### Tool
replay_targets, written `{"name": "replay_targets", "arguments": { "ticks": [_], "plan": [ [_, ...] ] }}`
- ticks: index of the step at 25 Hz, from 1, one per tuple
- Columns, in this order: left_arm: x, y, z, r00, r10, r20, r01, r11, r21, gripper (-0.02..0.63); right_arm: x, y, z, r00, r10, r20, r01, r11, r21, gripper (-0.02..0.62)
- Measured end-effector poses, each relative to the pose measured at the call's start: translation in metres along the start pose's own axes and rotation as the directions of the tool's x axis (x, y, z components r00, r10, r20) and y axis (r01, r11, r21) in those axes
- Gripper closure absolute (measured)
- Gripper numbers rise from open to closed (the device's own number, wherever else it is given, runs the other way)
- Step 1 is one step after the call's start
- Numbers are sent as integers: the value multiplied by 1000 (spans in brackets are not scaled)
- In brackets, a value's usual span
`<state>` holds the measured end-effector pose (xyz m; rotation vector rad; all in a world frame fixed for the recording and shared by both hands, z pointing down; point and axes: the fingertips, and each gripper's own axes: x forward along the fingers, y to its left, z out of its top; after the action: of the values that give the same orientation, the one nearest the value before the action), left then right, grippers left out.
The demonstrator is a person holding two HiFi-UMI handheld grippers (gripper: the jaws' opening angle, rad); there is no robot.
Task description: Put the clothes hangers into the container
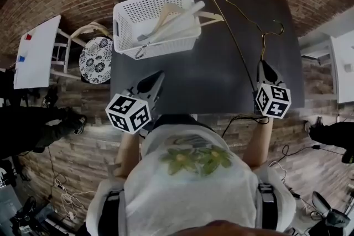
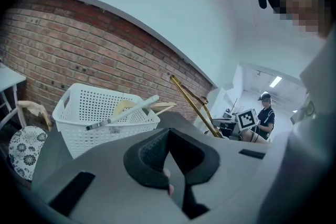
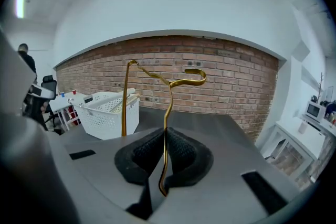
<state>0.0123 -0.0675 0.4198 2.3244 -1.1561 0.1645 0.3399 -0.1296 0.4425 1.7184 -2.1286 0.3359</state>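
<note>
A white perforated basket [image 1: 155, 22] stands at the far left of the dark table [image 1: 221, 74]; it also shows in the left gripper view [image 2: 100, 113] and the right gripper view [image 3: 110, 113]. Inside it lie a wooden hanger [image 1: 166, 14] and a white hanger [image 1: 180, 19]. My right gripper [image 1: 264, 70] [image 3: 164, 134] is shut on the stem of a gold wire hanger [image 1: 263, 44] [image 3: 168, 107], lifted off the table, hook up. My left gripper [image 1: 152, 85] [image 2: 169, 136] hovers near the table's front edge, shut with nothing between its pads.
A stool with a patterned cushion [image 1: 97, 58] and a white side table [image 1: 36, 50] stand left of the dark table. Another white desk [image 1: 343, 63] is at the right. Cables lie on the brick-patterned floor. A person [image 2: 265, 113] is in the background.
</note>
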Motion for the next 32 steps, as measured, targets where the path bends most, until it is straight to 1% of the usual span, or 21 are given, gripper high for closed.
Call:
{"name": "replay_targets", "arguments": {
  "ticks": [4, 7, 12, 15, 17, 21, 28, 32],
  "plan": [
    [-6, 9, 6, 1000, 2, 9, -2, 1000, -5, 578, -3, 13, 19, 1000, -1, 15, 2, 996, -92, 557],
    [-10, 15, 11, 1000, 5, 15, -5, 1000, -10, 578, -5, 26, 35, 999, 22, 26, -17, 988, -155, 557],
    [-17, 26, 15, 1000, 12, 24, -12, 1000, -21, 578, -1, 55, 62, 997, 68, 36, -56, 962, -269, 557],
    [-23, 31, 15, 999, 20, 30, -19, 999, -27, 578, 6, 70, 70, 994, 103, 29, -89, 947, -309, 557],
    [-28, 35, 15, 999, 26, 34, -25, 999, -29, 578, 11, 78, 76, 993, 118, 23, -102, 933, -345, 557],
    [-39, 47, 15, 998, 46, 44, -45, 998, -39, 578, 21, 100, 93, 990, 143, 18, -121, 894, -431, 557],
    [-54, 67, 16, 995, 80, 60, -76, 995, -62, 578, 36, 130, 120, 984, 173, 30, -134, 848, -513, 557],
    [-58, 75, 19, 994, 90, 66, -85, 994, -69, 578, 47, 147, 131, 984, 176, 22, -130, 802, -582, 557]
  ]
}}
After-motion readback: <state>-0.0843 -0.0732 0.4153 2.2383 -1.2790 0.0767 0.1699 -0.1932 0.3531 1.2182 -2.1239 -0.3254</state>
